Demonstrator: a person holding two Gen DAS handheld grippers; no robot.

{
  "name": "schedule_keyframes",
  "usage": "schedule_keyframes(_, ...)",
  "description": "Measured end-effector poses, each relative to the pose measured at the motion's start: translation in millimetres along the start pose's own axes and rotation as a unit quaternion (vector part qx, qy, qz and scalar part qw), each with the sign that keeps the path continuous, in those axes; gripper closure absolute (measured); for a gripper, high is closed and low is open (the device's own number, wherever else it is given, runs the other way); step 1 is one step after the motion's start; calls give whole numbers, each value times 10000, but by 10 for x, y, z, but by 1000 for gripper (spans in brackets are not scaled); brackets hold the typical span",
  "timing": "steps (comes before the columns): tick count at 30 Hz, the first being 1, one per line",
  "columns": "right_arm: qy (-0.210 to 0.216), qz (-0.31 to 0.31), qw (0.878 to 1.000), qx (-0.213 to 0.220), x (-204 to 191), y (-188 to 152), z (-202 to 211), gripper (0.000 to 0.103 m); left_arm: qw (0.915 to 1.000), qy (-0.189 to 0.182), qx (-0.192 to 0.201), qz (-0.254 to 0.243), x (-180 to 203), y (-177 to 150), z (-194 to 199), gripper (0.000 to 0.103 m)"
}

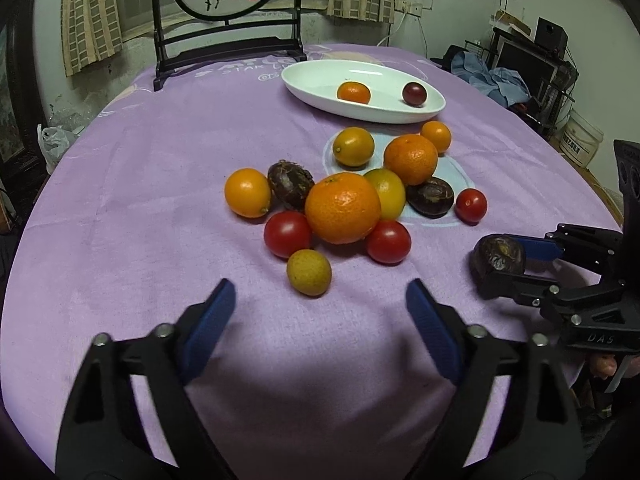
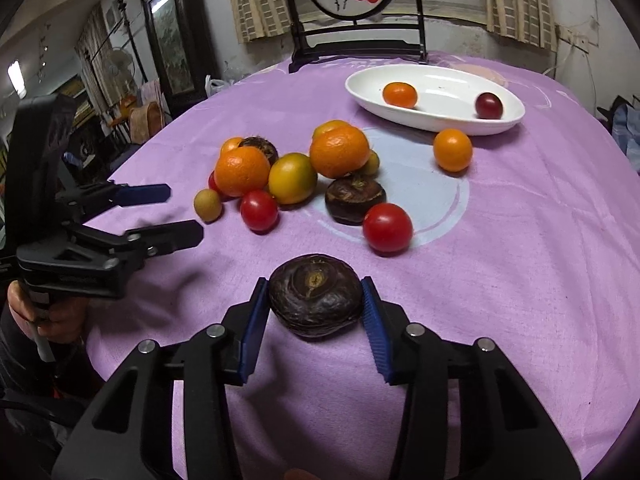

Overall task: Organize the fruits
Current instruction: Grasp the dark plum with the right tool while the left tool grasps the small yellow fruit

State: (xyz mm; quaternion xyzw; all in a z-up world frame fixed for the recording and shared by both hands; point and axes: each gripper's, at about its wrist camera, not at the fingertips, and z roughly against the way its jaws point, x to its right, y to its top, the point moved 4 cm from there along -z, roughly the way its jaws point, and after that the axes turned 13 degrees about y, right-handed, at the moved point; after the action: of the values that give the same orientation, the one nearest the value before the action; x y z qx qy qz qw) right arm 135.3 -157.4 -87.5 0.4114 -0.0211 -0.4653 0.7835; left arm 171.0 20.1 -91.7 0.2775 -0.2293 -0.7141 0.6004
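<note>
A dark brown water chestnut (image 2: 316, 294) rests on the purple cloth, and my right gripper (image 2: 315, 292) is shut on it, a blue pad against each side. The left wrist view shows the same grip at its right edge, right gripper (image 1: 496, 266). My left gripper (image 1: 320, 298) stands open over bare cloth, just short of a small yellow-green fruit (image 1: 309, 272). Behind that fruit lies a pile of tangerines (image 1: 342, 207), cherry tomatoes (image 1: 287, 233), small orange citrus and more water chestnuts. The white oval plate (image 1: 304, 88) at the back holds a small orange fruit (image 1: 353, 93) and a dark purple tomato (image 1: 414, 93).
A dark wooden stand (image 1: 224, 46) with a round painted panel rises at the table's far edge behind the plate. A person's hand (image 2: 52, 316) grips the left gripper's handle at the table's left side. Room clutter surrounds the round table.
</note>
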Motion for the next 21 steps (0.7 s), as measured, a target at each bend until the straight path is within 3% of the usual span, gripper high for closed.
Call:
schedule_keyframes(4,19,25,10000,10,-14,7,9,57,9997,83,-221,-2,19,76,-135,48)
schedule_keyframes(8,50,-2,10000,55,-7,7,27,57,9992,63,-400,77,0,84,-223,53)
schedule_keyframes(10,72,-25,10000,56,3,17,27,57,9986,40,-512,96,-5,74,-261,61)
schedule_keyframes(15,79,-26,10000,53,-2,28,30,57,9986,116,-509,80,5,69,-269,64)
schedule_keyframes(17,73,-23,10000,56,-4,27,29,57,9985,222,-499,36,15,68,-267,67)
schedule_keyframes(19,73,-23,9999,68,-4,28,33,57,9986,232,-480,23,24,66,-258,77)
schedule_keyframes(21,71,-24,9999,68,-5,27,34,57,9986,212,-474,26,23,61,-250,77)
